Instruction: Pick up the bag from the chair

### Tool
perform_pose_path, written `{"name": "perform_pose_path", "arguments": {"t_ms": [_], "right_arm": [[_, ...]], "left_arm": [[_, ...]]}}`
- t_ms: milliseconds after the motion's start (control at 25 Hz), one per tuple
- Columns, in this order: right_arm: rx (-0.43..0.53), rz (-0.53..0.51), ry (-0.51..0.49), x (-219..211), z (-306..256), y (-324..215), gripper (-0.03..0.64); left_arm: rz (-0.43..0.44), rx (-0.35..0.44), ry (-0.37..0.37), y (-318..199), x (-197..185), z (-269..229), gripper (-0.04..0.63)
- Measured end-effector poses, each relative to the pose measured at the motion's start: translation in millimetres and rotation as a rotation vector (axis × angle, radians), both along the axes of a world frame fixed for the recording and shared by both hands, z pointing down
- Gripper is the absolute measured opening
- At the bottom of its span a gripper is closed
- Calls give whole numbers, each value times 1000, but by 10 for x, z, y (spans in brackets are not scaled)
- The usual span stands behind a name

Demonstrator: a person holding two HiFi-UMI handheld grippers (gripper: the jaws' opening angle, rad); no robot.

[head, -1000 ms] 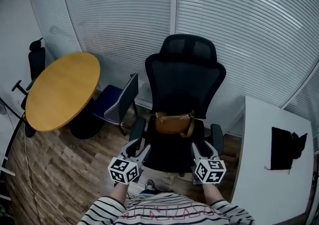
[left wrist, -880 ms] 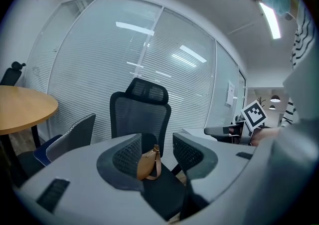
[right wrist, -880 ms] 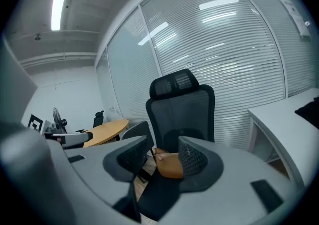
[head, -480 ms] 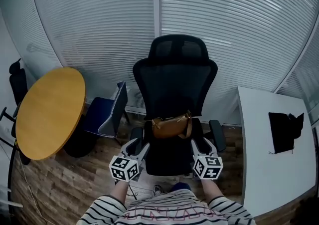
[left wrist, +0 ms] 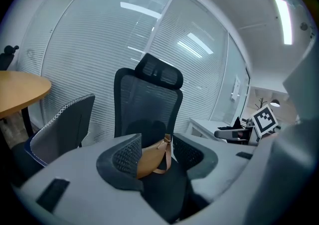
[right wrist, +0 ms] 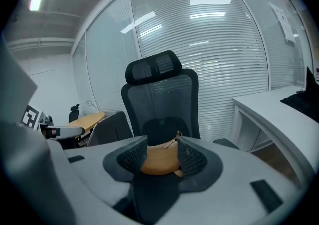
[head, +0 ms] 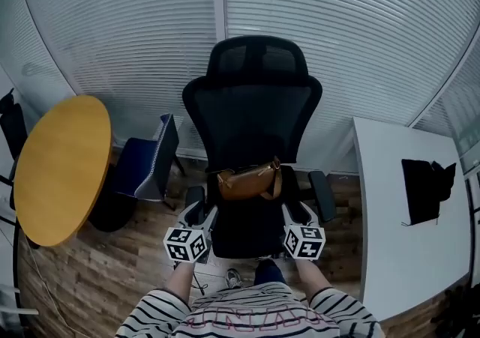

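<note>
The tan bag [head: 246,181] lies where it lay a second ago, on the seat of the black office chair [head: 251,115], slumped against the foot of the backrest with its strap looped at the right end. What has changed is my own position. The chair now sits squarely in the middle of the head view, and the round wooden table [head: 60,168] has slid off to the left. Both claws have come down and in toward the front edge of the seat. The left gripper [head: 201,215] and right gripper [head: 298,213] are each released, jaws apart with nothing between the pads. In both gripper views I see the bag through the gap, still beyond the tips. I judge the approach nearly lined up and the grasp not yet begun. I would need to reach further over the seat before closing, and the strap or the soft body looks the likeliest hold
</note>
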State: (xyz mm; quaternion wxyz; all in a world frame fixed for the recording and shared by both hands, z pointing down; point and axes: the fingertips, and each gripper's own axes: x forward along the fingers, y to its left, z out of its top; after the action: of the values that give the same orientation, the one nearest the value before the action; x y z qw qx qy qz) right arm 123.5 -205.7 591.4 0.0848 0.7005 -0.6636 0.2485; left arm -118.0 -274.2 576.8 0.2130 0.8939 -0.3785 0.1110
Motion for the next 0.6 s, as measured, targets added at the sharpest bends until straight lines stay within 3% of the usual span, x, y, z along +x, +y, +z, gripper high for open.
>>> {"name": "perform_pose_path", "arguments": {"t_ms": [600], "right_arm": [[-95, -111, -48, 532, 680, -1188, 190]], "left_arm": [[-171, -162, -24, -747, 469, 753, 216]]}}
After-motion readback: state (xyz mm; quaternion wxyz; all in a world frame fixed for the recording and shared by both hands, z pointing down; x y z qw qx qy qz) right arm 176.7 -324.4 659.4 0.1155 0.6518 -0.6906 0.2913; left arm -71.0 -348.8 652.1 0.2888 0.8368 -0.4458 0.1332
